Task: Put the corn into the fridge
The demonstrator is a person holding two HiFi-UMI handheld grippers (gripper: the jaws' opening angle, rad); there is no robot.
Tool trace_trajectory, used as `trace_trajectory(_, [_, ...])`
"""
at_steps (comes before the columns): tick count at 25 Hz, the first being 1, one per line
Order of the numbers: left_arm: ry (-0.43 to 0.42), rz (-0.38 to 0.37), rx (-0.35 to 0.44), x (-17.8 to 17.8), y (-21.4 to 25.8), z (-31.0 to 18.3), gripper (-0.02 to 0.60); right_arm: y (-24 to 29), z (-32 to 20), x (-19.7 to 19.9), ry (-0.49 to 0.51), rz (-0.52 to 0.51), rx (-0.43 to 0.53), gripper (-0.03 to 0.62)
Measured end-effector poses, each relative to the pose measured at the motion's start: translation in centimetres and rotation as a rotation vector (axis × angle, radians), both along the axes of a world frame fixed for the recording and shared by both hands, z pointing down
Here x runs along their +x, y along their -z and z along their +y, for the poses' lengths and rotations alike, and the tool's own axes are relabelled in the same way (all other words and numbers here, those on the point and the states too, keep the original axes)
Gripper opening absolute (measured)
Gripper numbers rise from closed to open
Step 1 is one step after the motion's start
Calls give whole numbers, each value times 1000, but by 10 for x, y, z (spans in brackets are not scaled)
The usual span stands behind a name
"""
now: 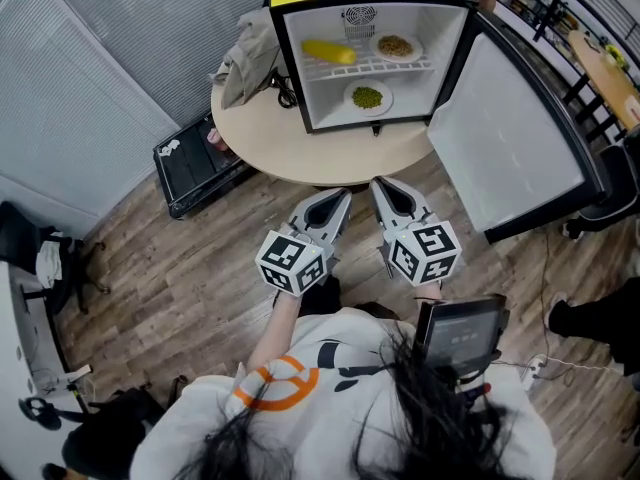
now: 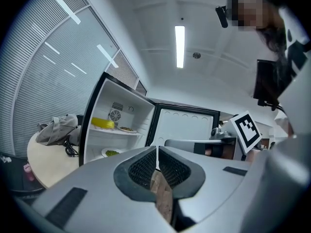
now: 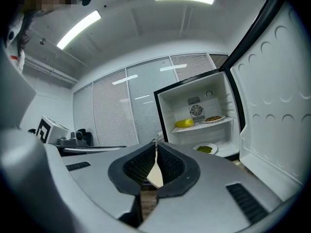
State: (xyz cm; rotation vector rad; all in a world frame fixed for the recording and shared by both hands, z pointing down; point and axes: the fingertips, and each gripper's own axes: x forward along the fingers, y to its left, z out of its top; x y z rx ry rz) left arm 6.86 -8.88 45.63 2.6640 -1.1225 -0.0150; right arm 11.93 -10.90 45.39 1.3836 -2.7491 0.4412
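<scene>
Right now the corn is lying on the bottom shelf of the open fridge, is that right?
Not quite. The corn lies on the upper shelf of the open fridge, left of a plate of brown food; the bottom holds a plate of green food. The head view shows this.

corn (image 1: 329, 52) | on upper shelf (image 1: 366, 65) in fridge (image 1: 451, 58) | left of plate (image 1: 396, 46)

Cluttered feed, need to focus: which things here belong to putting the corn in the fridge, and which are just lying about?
Job: corn, already inside; fridge, door open; left gripper and right gripper, both shut, empty.
Lying about: green-food plate; brown-food plate; grey cloth beside the fridge; black case.
</scene>
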Motion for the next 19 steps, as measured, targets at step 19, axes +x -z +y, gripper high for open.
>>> trace_trajectory(19, [15,11,1,-12,0,-15,20,-3,-19,-2,-12,7,-10,25])
